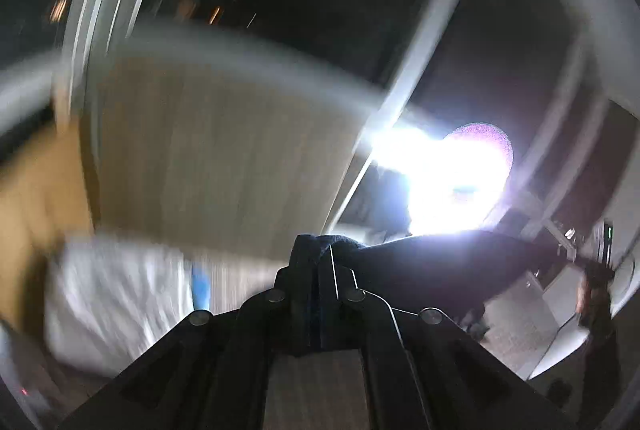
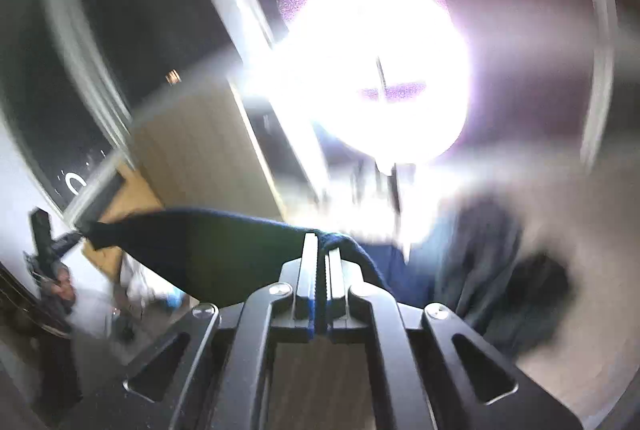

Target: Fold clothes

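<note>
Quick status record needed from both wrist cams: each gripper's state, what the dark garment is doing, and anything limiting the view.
left gripper: shut on the dark garment
right gripper: shut on the dark garment
dark garment: one piece stretched between the two grippers, held up off any surface, sagging slightly in the middle
other cloth: white bundle lower left in the left wrist view; grey heap to the right in the right wrist view
view limits: strong motion blur, and glare from a bright lamp
fold progress: cannot tell
</note>
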`<action>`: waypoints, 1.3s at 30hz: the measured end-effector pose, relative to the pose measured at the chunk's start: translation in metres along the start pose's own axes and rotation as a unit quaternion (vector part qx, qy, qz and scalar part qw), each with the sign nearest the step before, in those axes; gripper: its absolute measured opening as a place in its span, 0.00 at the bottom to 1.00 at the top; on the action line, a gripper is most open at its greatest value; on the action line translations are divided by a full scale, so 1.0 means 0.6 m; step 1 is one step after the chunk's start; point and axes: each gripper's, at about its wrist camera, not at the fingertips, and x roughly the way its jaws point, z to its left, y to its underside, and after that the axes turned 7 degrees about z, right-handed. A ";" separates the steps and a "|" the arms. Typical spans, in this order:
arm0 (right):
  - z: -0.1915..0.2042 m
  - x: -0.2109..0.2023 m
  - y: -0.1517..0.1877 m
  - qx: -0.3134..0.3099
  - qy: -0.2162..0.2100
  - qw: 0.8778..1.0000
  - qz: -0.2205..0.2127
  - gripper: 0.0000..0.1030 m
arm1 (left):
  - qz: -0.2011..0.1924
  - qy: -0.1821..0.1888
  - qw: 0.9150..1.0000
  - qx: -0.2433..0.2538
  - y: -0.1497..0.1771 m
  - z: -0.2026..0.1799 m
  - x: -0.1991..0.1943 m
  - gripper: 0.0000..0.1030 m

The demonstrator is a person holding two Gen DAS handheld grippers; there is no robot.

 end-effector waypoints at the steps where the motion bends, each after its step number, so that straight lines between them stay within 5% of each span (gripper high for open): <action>1: 0.011 -0.034 -0.018 -0.009 0.005 1.000 -0.013 0.03 | -0.014 -0.012 0.999 0.026 -0.022 -0.028 -0.044 0.01; 4: 0.040 -0.125 -0.048 -0.044 0.031 0.998 -0.038 0.03 | -0.030 -0.026 0.996 0.086 -0.028 -0.089 -0.134 0.01; 9: 0.043 -0.147 0.038 -0.065 0.048 0.997 -0.008 0.03 | -0.009 -0.047 0.992 0.119 0.053 -0.120 -0.175 0.02; 17: -0.053 -0.021 0.392 0.001 0.028 0.992 0.121 0.03 | 0.136 -0.047 0.984 0.102 0.347 -0.092 -0.087 0.02; 20: -0.096 0.028 0.534 0.045 0.014 0.985 0.168 0.03 | 0.193 -0.039 0.979 0.060 0.468 -0.055 -0.037 0.01; 27: -0.157 0.120 0.743 0.109 0.017 0.958 0.265 0.03 | 0.318 -0.044 0.946 -0.037 0.703 0.030 0.049 0.01; 29: -0.163 0.138 0.772 0.108 0.023 0.952 0.284 0.03 | 0.336 -0.045 0.939 -0.057 0.735 0.044 0.057 0.01; 36: -0.164 0.154 0.770 0.102 0.017 0.949 0.296 0.03 | 0.338 -0.050 0.937 -0.069 0.742 0.061 0.043 0.02; 39: -0.155 0.165 0.778 0.073 0.031 0.940 0.332 0.04 | 0.385 -0.087 0.916 -0.067 0.767 0.066 0.052 0.08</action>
